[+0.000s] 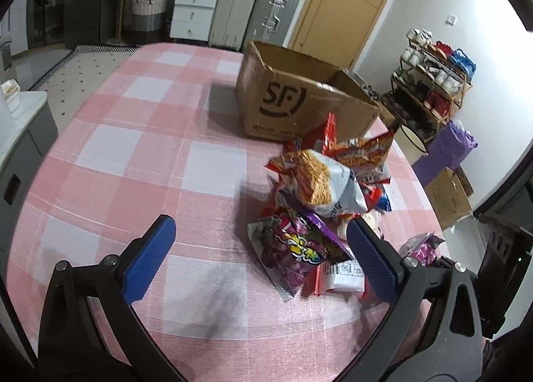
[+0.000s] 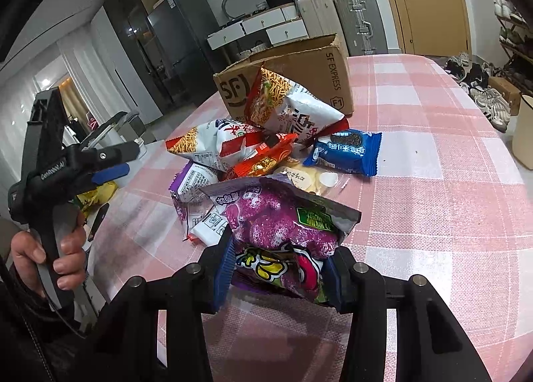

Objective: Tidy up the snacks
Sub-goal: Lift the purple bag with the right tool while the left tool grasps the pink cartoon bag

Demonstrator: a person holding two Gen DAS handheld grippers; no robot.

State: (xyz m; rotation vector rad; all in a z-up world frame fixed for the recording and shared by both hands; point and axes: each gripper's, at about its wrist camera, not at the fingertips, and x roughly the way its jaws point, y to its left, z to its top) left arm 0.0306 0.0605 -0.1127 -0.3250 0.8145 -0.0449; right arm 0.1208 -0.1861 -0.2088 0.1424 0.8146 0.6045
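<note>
Snack heap on pink-check tablecloth, in front of open cardboard box (image 2: 293, 79) marked SF. Purple sweet-potato packet (image 2: 283, 232) nearest, raised and crumpled. Behind it: two white noodle-print bags (image 2: 289, 105), one tilted atop the other; an orange packet (image 2: 266, 159); a blue cookie packet (image 2: 346, 152) lying flat, right of the heap.
</note>
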